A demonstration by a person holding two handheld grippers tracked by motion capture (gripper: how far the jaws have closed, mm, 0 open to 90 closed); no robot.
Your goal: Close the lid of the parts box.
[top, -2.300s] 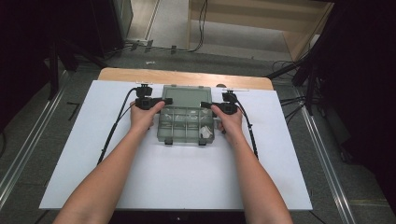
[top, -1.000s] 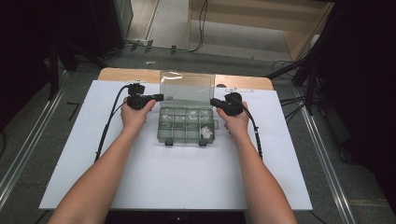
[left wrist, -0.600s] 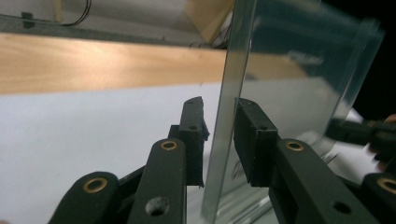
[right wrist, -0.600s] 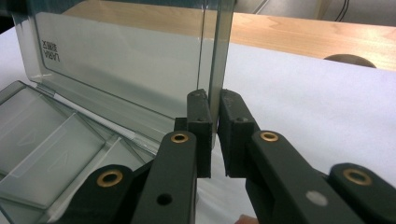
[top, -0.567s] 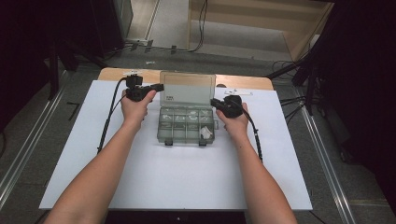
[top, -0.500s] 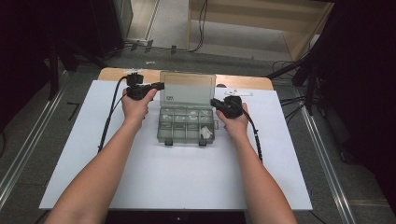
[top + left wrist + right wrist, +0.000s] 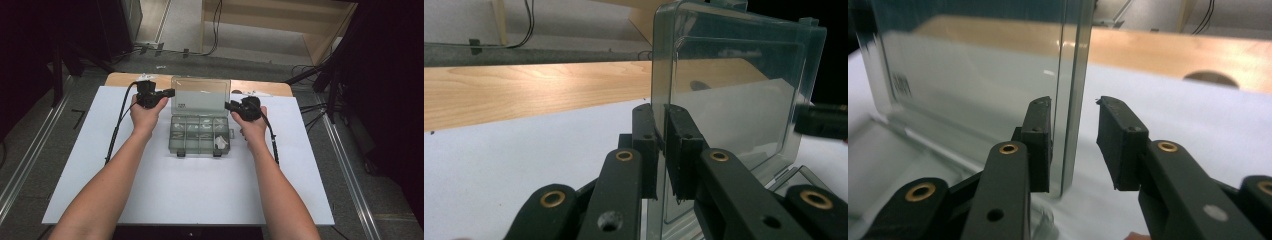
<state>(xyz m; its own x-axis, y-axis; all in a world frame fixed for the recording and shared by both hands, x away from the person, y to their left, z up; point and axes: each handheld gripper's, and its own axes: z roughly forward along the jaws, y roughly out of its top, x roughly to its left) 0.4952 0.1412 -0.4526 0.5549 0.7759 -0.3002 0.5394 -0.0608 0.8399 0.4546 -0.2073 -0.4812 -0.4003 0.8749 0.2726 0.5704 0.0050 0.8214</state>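
A clear plastic compartment box (image 7: 200, 136) lies in the middle of the white board, its lid (image 7: 200, 94) standing upright at the far side. My left gripper (image 7: 170, 92) is shut on the lid's left edge (image 7: 659, 75); its jaws have just been closing, and the pads (image 7: 646, 145) pinch the clear wall. At the lid's right edge is my right gripper (image 7: 229, 105). Its jaws have just been opening. In the right gripper view the lid (image 7: 973, 75) stands between the pads of the right gripper (image 7: 1075, 107), and the right pad (image 7: 1120, 140) is clear of it.
The box's base holds several compartments with small white parts (image 7: 218, 142). The white board (image 7: 150, 190) lies on a wooden tabletop whose strip (image 7: 260, 87) shows behind the lid. Cables trail from both grippers across the board. Floor and dark stands surround the table.
The lid has gone from shut flat to standing upright, and both hands moved back with it. The right gripper's jaws have parted from the lid's edge.
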